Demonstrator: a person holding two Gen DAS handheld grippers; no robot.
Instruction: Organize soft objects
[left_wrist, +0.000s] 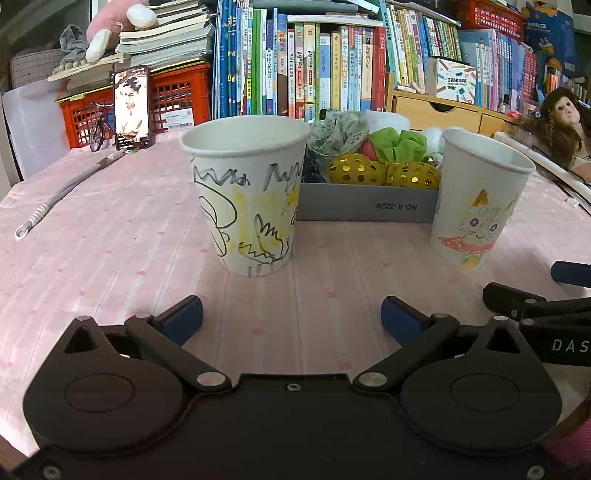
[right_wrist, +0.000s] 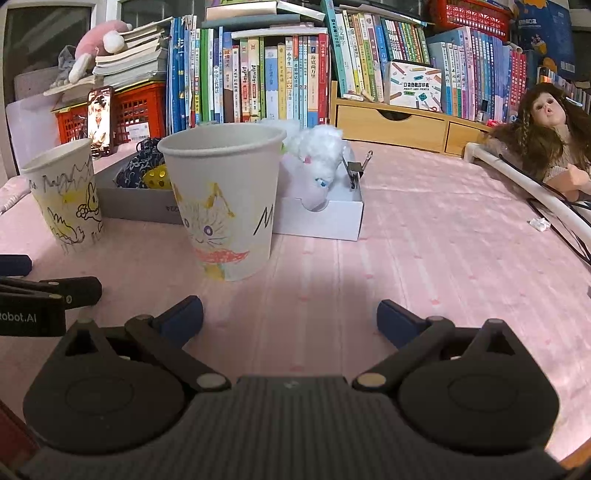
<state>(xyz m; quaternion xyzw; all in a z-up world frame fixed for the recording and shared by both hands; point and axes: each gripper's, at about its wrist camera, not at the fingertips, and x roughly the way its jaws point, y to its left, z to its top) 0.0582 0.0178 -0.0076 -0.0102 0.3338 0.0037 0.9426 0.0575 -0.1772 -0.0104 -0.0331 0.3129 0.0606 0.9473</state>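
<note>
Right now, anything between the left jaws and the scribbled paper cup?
Nothing: only bare pink tablecloth lies between the open left gripper and the white paper cup with black and yellow scribbles, shown in the left wrist view.

On my left wrist view, the flat grey cardboard box (left_wrist: 365, 203) reads "NO.A-2224" upside down, and the right gripper's black body (left_wrist: 565, 345) shows "DAS". On my right view, the left gripper's black body (right_wrist: 26, 317) reads "obot.AI".

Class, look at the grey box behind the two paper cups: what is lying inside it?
Inside the grey box: two yellow gold-dotted pieces, a green scrunchie, a pale floral scrunchie and dark blue fabric. Anything beneath them is covered.
</note>
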